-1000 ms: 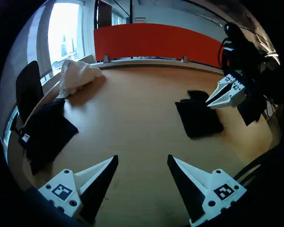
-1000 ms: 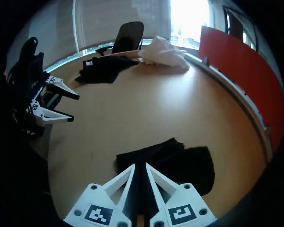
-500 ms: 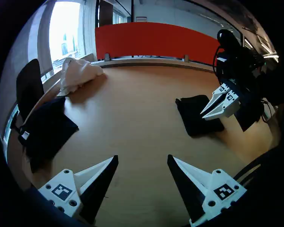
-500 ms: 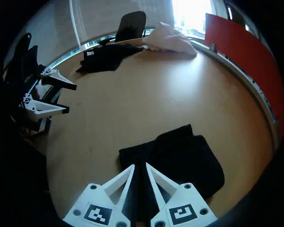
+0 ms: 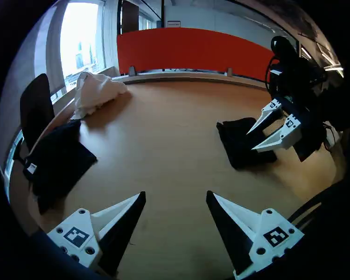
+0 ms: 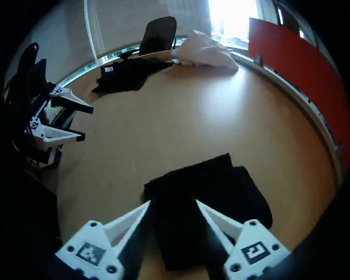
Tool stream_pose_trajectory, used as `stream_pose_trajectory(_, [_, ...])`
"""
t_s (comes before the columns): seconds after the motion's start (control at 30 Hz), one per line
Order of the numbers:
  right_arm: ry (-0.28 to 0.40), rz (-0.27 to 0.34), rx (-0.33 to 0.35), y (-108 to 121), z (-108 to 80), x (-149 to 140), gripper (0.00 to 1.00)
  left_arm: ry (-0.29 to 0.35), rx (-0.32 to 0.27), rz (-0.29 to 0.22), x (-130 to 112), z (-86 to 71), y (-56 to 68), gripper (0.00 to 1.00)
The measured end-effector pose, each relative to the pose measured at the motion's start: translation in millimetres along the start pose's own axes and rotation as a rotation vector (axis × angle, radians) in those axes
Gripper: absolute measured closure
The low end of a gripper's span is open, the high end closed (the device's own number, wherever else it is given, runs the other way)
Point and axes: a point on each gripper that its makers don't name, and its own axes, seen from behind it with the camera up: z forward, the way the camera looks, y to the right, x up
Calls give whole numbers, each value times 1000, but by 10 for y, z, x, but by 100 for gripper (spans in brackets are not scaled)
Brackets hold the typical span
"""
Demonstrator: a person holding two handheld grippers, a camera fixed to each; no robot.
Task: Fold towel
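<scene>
Black towel [image 6: 212, 186] folded on your wooden table [image 6: 184, 112], your right gripper [image 6: 173, 202] spread open over it, your left gripper [image 5: 175, 193] open too, well apart.

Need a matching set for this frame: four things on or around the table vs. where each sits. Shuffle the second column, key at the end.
Things:
1. folded black towel
2. white cloth
3. black cloth with white tag
4. red partition

Places:
a. crumpled on the table near the window
b. beneath the open right gripper
c. upright along the far table edge
d. heaped at the table edge by the chair

Pairs: 1-b, 2-a, 3-d, 4-c.
</scene>
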Motion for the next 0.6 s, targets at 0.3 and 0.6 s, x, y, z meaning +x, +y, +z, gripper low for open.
stream_pose_trajectory(0.3, [3,19,-46,42,-79,-104,18,7,-3,-13,26,-2,30,4])
stream_pose_trajectory(0.6, [3,49,-77,41,-202,-240,18,12,1,-4,44,-17,20,4])
